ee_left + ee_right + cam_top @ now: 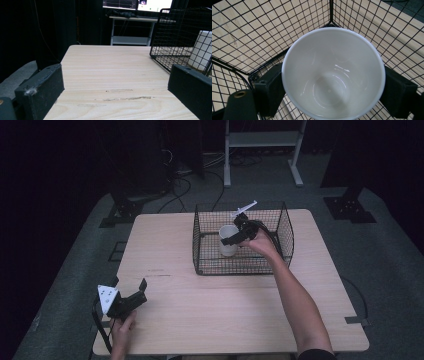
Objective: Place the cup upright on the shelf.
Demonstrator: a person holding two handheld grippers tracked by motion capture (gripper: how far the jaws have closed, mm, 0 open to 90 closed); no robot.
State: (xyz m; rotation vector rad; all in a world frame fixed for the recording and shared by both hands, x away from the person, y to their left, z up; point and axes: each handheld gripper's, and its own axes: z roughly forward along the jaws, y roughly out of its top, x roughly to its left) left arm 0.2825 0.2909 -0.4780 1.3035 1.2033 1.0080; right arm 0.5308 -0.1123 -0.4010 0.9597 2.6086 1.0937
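One white cup (229, 240), empty, sits upright inside the one black wire basket (285, 227) on the table (165, 250), toward its left side. The right gripper (235, 237) reaches in from above with its fingers (268, 92) on either side of the cup's wall, looking pressed against it, I'd guess to lift it or set it down. The left gripper (131, 292) rests near the table's near left corner, fingers (41, 92) spread wide, holding nothing, probably just parked.
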